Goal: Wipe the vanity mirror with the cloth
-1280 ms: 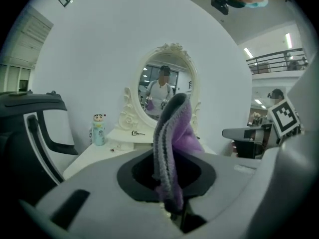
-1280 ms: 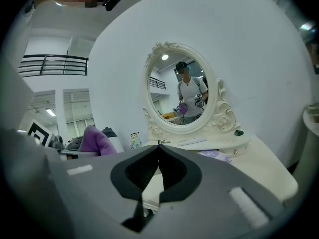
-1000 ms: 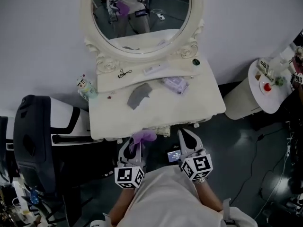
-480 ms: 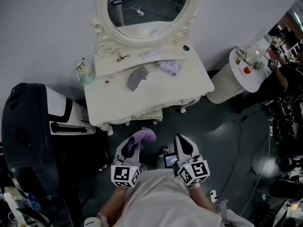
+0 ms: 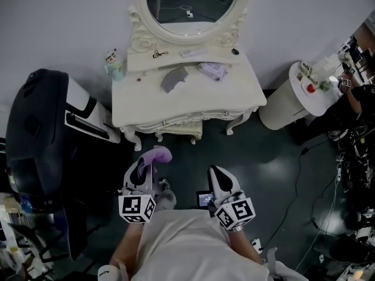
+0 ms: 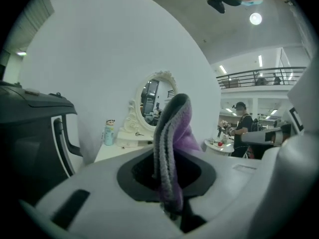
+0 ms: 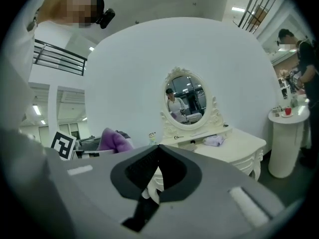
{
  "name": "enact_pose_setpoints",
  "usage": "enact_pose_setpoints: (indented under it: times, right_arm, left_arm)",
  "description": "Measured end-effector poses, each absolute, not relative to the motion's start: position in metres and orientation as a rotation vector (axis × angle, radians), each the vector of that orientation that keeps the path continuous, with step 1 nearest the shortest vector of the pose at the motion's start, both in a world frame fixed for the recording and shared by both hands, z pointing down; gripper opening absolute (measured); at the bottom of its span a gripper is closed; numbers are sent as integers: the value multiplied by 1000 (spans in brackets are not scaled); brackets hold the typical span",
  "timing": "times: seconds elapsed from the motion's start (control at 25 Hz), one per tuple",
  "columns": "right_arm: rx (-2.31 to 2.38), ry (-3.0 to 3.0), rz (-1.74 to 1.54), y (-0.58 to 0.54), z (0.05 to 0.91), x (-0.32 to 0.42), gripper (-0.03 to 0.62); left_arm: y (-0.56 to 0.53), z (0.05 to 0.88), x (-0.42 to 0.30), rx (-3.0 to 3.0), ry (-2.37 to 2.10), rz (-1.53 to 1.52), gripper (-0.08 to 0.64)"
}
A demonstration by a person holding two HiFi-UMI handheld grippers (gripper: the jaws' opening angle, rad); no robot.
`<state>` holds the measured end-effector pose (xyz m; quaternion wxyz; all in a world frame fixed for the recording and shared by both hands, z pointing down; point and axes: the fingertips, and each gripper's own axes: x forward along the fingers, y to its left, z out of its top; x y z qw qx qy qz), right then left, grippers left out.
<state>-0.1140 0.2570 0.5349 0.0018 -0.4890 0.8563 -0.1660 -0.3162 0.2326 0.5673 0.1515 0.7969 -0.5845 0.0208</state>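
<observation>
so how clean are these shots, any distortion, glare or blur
Head view: dim, darker toward the edges, the vanity mirror sharp. Left gripper view: heavy fisheye with black corners, a ceiling lamp blown out, the cloth near the lens slightly soft. Right gripper view: same fisheye bowing the wall, a mosaic patch at upper left.

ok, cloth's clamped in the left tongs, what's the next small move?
Probably step toward the vanity table and raise the left tongs at the mirror: the cloth is already clamped, the right tongs are shut and empty, and floor lies between person and table.
</observation>
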Motion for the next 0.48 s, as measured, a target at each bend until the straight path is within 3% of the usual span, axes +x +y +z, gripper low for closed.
enact_pose_setpoints:
  times: [0.2, 0.48]
  right_arm:
    - [-1433, 2742, -551, 318, 545, -84, 8]
    - [-1397, 2704, -571, 407, 550, -66, 8]
  left_arm:
    - [329, 573, -271, 2157, -1738, -5, 57]
    - [438, 572, -204, 2328, -1580, 152, 57]
